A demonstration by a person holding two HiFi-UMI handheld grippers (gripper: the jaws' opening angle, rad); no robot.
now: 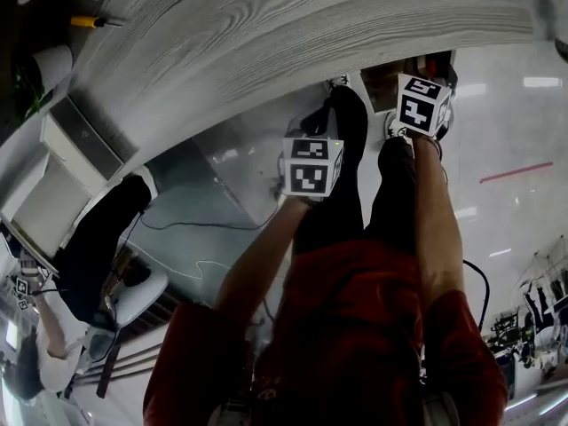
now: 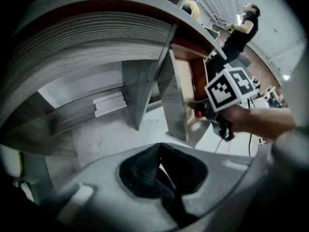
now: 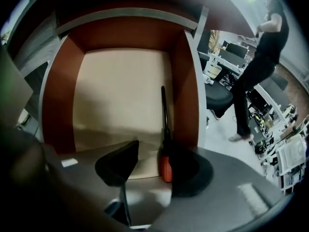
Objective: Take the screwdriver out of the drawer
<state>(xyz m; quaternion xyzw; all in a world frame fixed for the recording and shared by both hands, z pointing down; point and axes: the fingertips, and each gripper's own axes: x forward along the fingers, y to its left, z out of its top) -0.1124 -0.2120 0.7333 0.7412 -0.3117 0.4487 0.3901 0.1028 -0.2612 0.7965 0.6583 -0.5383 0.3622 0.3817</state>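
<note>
The drawer (image 3: 59, 95) stands pulled out under the wood-grain tabletop (image 1: 266, 25); it has red-brown walls and a tan bottom. The screwdriver (image 3: 165, 166), black shaft and orange-red handle, lies along the drawer's right wall. My right gripper (image 3: 155, 153) is open around the handle: the handle sits close beside the right finger (image 3: 193, 170), and the left finger (image 3: 118, 163) stands apart from it. My left gripper (image 2: 160, 152) hangs over the floor beside the drawer (image 2: 186, 79), its dark pads together on nothing. In the head view only the two marker cubes (image 1: 311, 165) (image 1: 424, 103) show.
A grey table leg (image 2: 140, 88) and a side panel (image 2: 174, 105) stand near the left gripper. A person in black (image 3: 263, 57) and an office chair (image 3: 217, 98) are to the drawer's right. A yellow-handled tool (image 1: 89, 22) lies on the tabletop. A cable (image 1: 204, 224) runs across the floor.
</note>
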